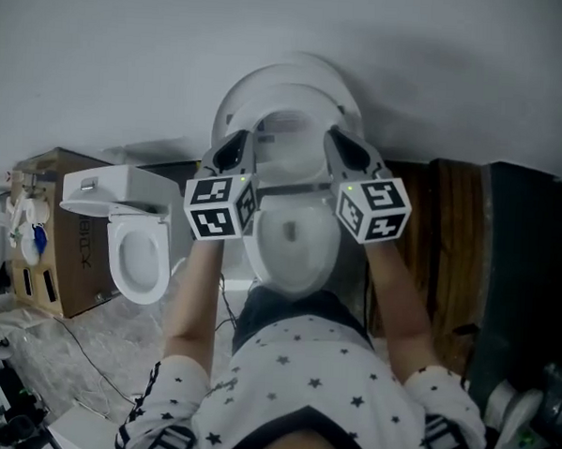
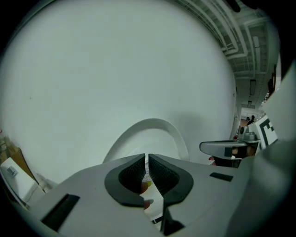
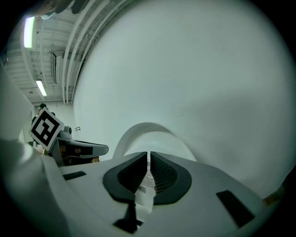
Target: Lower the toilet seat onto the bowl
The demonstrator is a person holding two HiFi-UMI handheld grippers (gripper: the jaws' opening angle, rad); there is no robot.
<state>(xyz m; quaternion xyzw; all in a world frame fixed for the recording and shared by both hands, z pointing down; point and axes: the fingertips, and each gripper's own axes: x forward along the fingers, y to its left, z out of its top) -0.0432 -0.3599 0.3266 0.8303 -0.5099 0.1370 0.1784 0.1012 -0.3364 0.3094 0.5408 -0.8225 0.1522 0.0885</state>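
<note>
The left claw (image 2: 147, 157) is pinched nearly shut, with only a thin slit between its ribbed pads and nothing gripped. The right claw (image 3: 149, 155) is drawn together the same way and is also empty. Through and below its slit shows a white surface with a printed label (image 3: 145, 185).

Just beyond each claw rises a white arch (image 2: 152, 121), part of the toilet's raised parts against the pale wall (image 2: 115, 60). Whether it is seat or lid I cannot tell from there. Each gripper view also catches the other gripper alongside, with its marker cube (image 3: 46, 127).

In the head view the left claw (image 1: 230, 149) and right claw (image 1: 346, 147) point side by side at the toilet. Their tips lie over the two flanks of the toilet seat (image 1: 285, 139). The seat is tilted up off the bowl (image 1: 294, 252), in front of the lid (image 1: 289, 78) standing at the wall. Whether the tips press on the seat is unclear.

The person's forearms and star-print shirt (image 1: 292, 379) fill the bottom of the view. To the left stand a second toilet (image 1: 134, 249) and a cardboard box (image 1: 63, 254). A wooden panel (image 1: 450, 228) stands at the right.
</note>
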